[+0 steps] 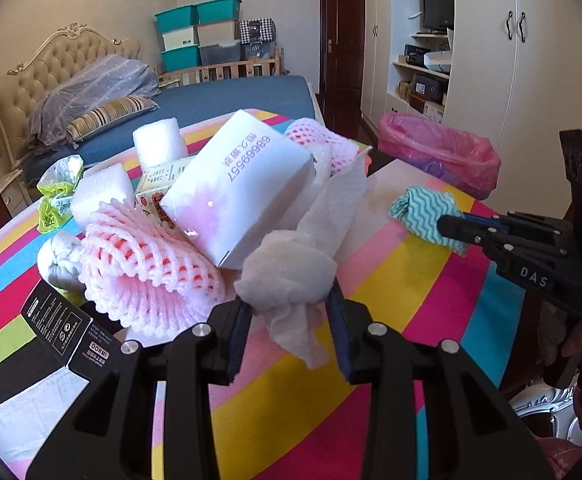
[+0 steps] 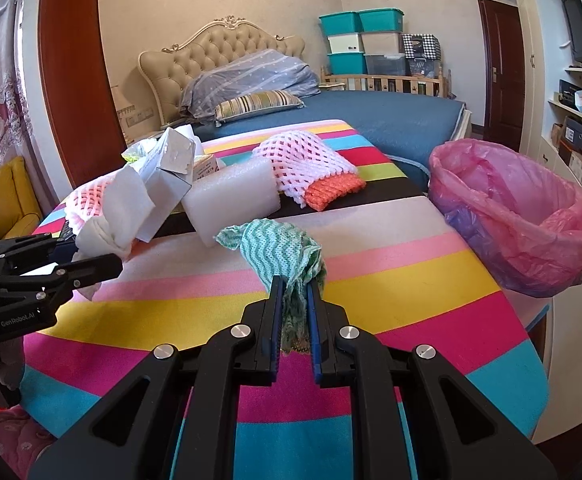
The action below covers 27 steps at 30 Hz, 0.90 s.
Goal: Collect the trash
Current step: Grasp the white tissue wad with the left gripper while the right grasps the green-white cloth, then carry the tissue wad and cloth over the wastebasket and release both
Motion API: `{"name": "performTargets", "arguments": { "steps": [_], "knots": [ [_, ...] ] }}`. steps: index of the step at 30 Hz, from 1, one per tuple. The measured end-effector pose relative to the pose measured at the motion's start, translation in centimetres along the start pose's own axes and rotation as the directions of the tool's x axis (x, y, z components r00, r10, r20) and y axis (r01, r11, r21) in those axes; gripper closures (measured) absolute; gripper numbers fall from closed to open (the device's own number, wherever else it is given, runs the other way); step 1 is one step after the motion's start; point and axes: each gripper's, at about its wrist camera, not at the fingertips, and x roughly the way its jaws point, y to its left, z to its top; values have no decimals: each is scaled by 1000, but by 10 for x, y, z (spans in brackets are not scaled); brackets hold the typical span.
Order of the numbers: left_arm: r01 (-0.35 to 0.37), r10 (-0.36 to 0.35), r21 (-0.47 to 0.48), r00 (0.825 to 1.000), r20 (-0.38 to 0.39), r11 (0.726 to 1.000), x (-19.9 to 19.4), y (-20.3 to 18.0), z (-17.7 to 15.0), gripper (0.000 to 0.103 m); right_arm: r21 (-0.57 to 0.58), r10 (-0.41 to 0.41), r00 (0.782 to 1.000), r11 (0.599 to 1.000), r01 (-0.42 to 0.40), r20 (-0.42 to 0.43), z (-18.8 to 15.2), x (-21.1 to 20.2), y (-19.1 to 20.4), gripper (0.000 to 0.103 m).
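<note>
My left gripper [image 1: 289, 300] is shut on a crumpled white paper towel [image 1: 287, 272], held just above the striped tablecloth [image 1: 403, 280] in front of the trash pile. In the right wrist view that towel [image 2: 107, 228] hangs at the left. My right gripper [image 2: 295, 284] is shut on a green wavy-patterned cloth [image 2: 279, 240], which droops between its fingers. The left wrist view shows this gripper [image 1: 451, 226] at the right with the cloth [image 1: 419, 210]. A bin lined with a pink bag [image 2: 523, 216] stands beyond the table's right edge.
The pile holds a white box [image 1: 239, 188], pink foam nets [image 1: 151, 268], white foam blocks [image 1: 159, 140], a black box [image 1: 63, 328] and a green wrapper [image 1: 57, 192]. A foam block [image 2: 231, 200] and an orange net [image 2: 335, 192] lie mid-table. A bed stands behind.
</note>
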Motion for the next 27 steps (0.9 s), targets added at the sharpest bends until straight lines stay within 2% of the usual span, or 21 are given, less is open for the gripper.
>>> {"name": "performTargets", "arguments": {
  "steps": [13, 27],
  "knots": [
    [12, -14, 32, 997, 73, 999, -8, -20, 17, 68, 14, -10, 998, 1000, 9, 57, 9, -24, -7, 90],
    [57, -75, 136, 988, 133, 989, 12, -74, 65, 67, 80, -110, 985, 992, 100, 133, 21, -53, -48, 90]
  ]
}}
